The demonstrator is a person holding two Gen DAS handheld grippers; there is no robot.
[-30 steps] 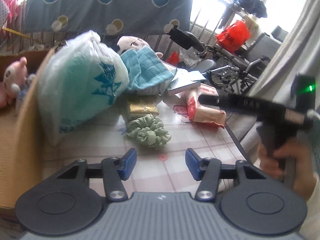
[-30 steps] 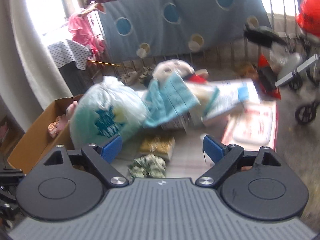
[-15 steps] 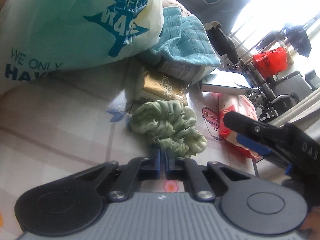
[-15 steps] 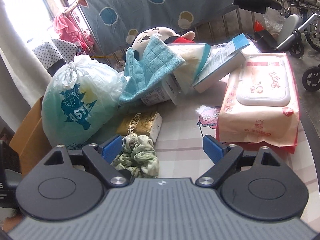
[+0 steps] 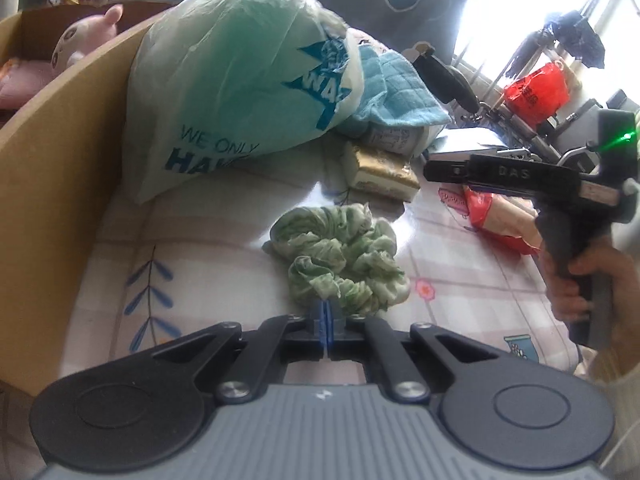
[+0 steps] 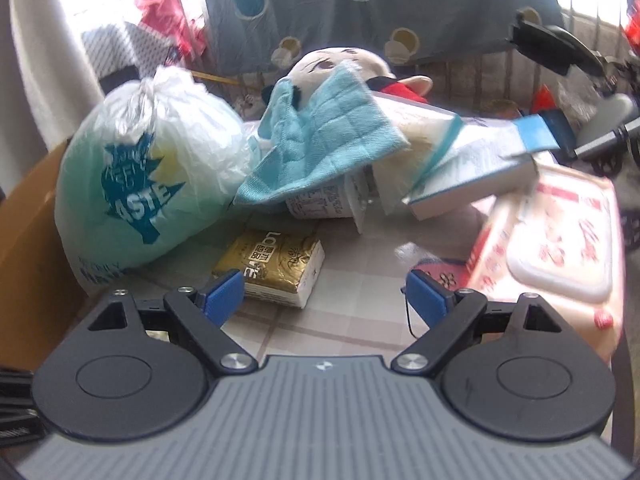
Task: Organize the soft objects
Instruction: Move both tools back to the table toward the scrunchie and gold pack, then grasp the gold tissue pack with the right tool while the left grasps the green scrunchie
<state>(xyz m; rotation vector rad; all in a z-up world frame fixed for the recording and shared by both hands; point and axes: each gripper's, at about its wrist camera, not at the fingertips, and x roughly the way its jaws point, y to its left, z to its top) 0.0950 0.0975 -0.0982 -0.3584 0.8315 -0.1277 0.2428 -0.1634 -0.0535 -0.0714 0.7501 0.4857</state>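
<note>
On the checked counter [image 5: 224,248], my left gripper [image 5: 325,322] has its blue pads pressed together at the near edge of the green scrunchie [image 5: 340,260]; they look to be pinching a fold of its fabric, though the pads hide the exact contact, so I cannot be sure. The scrunchie lies on the counter in the left wrist view, just in front of a gold tissue pack [image 5: 382,172] and well clear of the big teal-and-white plastic bag [image 5: 240,92], which leans against the wall of a cardboard box [image 5: 60,168] at the left. A pink plush toy [image 5: 86,42] sits inside that box. My right gripper [image 6: 324,298] hangs over the counter with its fingers spread wide and nothing between them; seen from the left wrist camera it juts in from the right, held by my hand [image 5: 592,280] on its grip. Ahead of it, in the right wrist view, sit the gold tissue pack [image 6: 276,266], a blue towel [image 6: 324,140] draped over a doll [image 6: 332,66], a white and blue box [image 6: 480,160] propped on the pile, and a pink pack of wet wipes [image 6: 560,248] at the right, beside the right finger.
</note>
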